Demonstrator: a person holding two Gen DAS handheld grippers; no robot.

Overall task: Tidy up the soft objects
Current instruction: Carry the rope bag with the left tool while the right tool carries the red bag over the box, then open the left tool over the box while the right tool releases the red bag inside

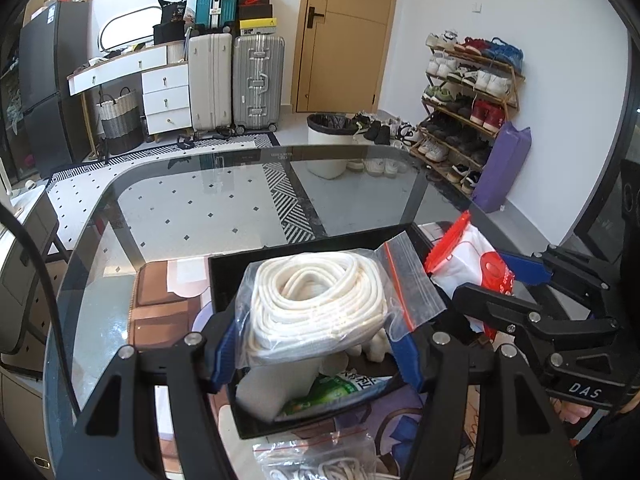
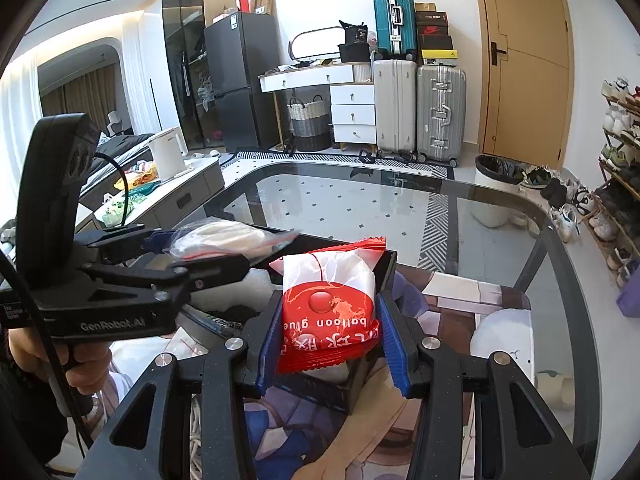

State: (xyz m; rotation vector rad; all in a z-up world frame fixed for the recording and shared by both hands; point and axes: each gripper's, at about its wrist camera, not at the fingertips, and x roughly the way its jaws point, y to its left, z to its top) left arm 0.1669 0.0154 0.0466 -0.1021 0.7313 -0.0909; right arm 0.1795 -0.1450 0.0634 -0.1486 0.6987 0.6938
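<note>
My left gripper (image 1: 316, 346) is shut on a clear zip bag of coiled white rope (image 1: 316, 300) and holds it over an open black box (image 1: 218, 288). In the box lie a white cloth (image 1: 260, 392) and a green packet (image 1: 340, 390). My right gripper (image 2: 332, 344) is shut on a red-and-white balloon glue packet (image 2: 328, 312), above the box's near corner (image 2: 352, 394). The left wrist view shows that packet (image 1: 480, 260) at the box's right edge. The right wrist view shows the rope bag (image 2: 224, 240) to its left.
The box stands on a printed mat (image 1: 160, 304) on a glass table (image 1: 240, 208). A second bag of rope (image 1: 320, 464) lies on the mat near me. Beyond the table are a white bin (image 1: 328, 144), a shoe rack (image 1: 468, 100) and suitcases (image 1: 236, 80).
</note>
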